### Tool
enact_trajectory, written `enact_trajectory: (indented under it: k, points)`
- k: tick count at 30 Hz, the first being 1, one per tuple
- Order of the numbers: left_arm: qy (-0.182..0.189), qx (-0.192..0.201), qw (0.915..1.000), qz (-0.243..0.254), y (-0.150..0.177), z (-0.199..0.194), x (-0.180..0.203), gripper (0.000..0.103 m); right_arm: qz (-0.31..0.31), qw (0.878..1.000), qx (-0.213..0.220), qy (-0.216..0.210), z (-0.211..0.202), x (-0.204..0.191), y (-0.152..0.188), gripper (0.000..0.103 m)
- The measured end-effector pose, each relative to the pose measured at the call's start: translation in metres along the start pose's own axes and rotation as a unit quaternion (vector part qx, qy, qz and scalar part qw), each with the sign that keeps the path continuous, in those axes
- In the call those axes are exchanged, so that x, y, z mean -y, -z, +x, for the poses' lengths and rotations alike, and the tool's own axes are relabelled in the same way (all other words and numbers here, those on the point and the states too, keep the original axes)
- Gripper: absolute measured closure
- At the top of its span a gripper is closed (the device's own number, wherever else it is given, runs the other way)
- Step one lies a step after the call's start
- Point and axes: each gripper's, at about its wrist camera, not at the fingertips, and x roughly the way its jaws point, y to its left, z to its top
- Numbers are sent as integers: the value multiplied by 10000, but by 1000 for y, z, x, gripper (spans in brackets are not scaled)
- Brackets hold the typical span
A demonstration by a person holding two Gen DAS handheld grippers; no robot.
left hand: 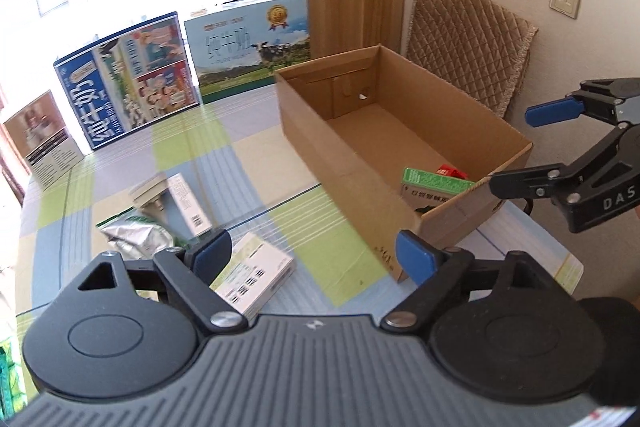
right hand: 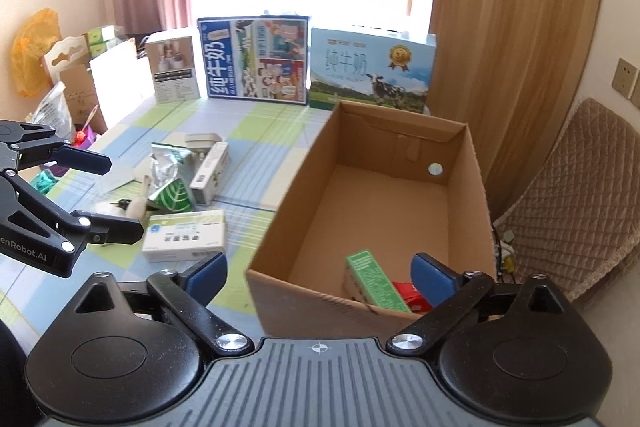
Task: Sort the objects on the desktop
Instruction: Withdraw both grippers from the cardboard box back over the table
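Two things lie inside my cardboard box (right hand: 460,187) already: a green carton (right hand: 376,283) and a red packet (right hand: 412,297), both down in the near corner. The box stands open on the checked tablecloth (left hand: 248,155), with brown walls all around.

More things wait on the cloth to the left of the box. A white medicine box (right hand: 185,235) lies flat, closest to me. Behind it sits a crinkly silver and green bag (right hand: 168,183). A thin white carton (right hand: 210,173) lies just beside that bag, and a small beige thing (right hand: 202,141) rests behind it, touching it.

My left gripper (left hand: 310,255) hangs over the cloth, near the white medicine box. Its blue pads (left hand: 414,259) are far apart and hold nothing. My right gripper (right hand: 320,277) hangs over the near edge of the box. Its fingers are wide apart too, with nothing between them.

At the back of the table stand two big milk boxes (right hand: 256,59) with cows and blue sky on them. A brown padded chair (left hand: 468,43) stands by the wall, behind the cardboard box.
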Motion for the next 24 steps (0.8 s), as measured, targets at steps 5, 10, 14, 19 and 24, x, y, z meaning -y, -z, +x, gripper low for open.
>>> enact_trajectory:
  k: [5,10,14,19,24]
  points:
    - [-104,-12,9999,-46,13,-15,-12,8,-97,9999,33,-65,-3,-16,-2,2]
    - [-240,-14,9997,-103,26,-27,-22,3,-219,9996,22,-162,-5,-32,-4,2]
    - [-363,-53,9993,-116,37,-35,-31,1,-315,9993,8,-224,-5,-46,-4,2]
    - [-444,-142,9987,-223,53,-45,-45,1,-427,9986,-2,-320,-3,-63,-6,2]
    - [-569,-201,9975,-360,67,-53,-60,1,-549,9976,-53,-429,3,-82,-6,2]
